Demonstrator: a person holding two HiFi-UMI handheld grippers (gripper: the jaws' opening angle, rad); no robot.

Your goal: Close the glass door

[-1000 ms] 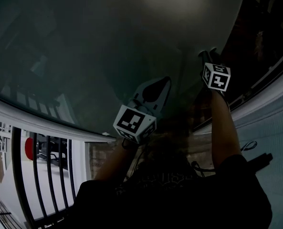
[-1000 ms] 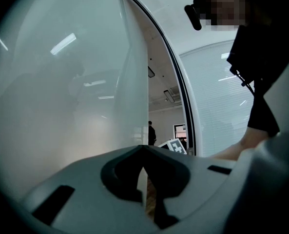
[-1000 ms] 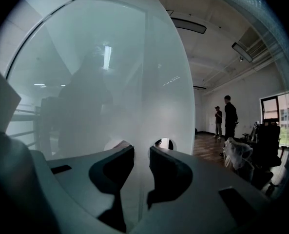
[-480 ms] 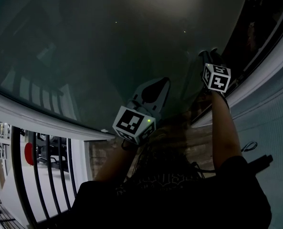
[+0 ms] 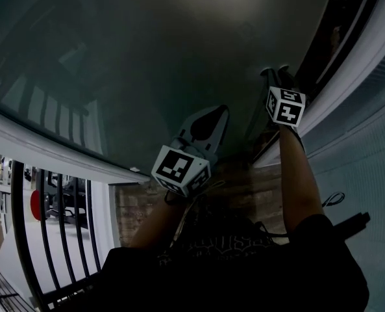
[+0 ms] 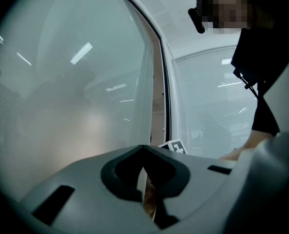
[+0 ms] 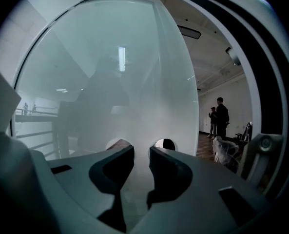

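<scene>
Though wide-jawed, right gripper at door

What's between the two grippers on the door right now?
In the head view, only bare door glass lies between the left gripper and the right gripper; nothing else shows there.

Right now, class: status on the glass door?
Left gripper shut, right gripper open, both at glass door. Door not closed; gap beside its edge. People beyond.

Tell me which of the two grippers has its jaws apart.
The right gripper: its jaws stand apart, with the frosted glass door showing through the gap. The jaws of the left gripper meet at their tips.
</scene>
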